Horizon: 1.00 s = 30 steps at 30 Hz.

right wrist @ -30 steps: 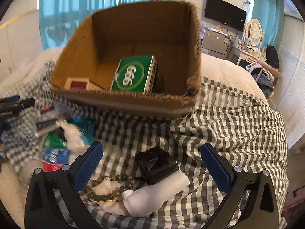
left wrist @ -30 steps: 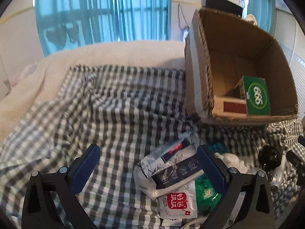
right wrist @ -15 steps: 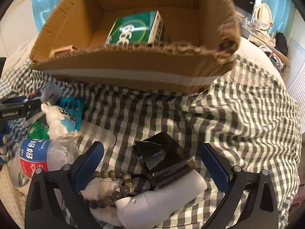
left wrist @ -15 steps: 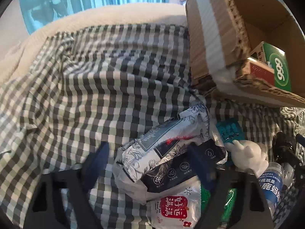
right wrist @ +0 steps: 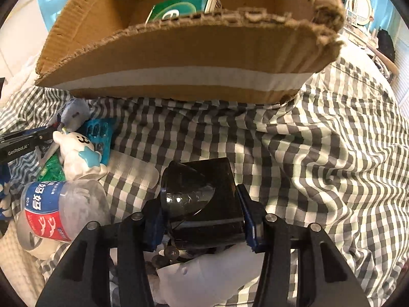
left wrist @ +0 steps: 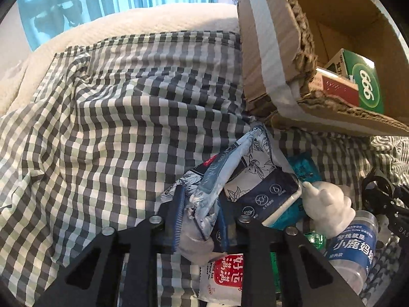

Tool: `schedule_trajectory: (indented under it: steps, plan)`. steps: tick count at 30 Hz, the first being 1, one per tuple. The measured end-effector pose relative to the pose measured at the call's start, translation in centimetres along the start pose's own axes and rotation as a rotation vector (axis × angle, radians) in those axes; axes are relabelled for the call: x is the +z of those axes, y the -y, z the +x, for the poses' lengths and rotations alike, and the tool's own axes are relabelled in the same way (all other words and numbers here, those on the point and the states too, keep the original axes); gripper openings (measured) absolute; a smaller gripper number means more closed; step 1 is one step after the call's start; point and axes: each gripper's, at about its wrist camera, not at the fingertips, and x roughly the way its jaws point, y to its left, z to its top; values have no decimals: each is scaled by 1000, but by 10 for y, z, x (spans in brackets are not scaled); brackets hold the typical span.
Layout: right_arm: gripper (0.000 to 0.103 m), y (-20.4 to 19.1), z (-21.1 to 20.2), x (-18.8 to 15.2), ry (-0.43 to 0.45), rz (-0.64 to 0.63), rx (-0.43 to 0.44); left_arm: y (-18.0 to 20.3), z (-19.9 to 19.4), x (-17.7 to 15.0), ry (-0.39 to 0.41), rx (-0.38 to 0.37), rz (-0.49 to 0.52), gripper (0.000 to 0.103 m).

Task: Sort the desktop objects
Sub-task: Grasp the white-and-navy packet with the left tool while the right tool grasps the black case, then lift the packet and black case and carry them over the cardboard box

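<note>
The cardboard box [right wrist: 179,48] stands on the checked cloth [left wrist: 115,107] and holds a green carton [left wrist: 365,81]. Left tongs [left wrist: 200,220]: jaws closing, pads pinching the floral tissue pack [left wrist: 245,168], which lies just before the box's near-left corner. Right tongs [right wrist: 202,222]: jaws closing, pads against both sides of the black case [right wrist: 204,197], which sits near the box's front wall.
</note>
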Motion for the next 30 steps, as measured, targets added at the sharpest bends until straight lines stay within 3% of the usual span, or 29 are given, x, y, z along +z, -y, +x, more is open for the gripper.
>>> schedule_trajectory:
  steps: [20,30]
  plan:
    - [48,-15,-91,-17,170,-34,28,11,-82,-16,159,-20,39,13]
    - [48,-34,-122,-11,295,-57,95,15,-115,-12,242,-58,69,13]
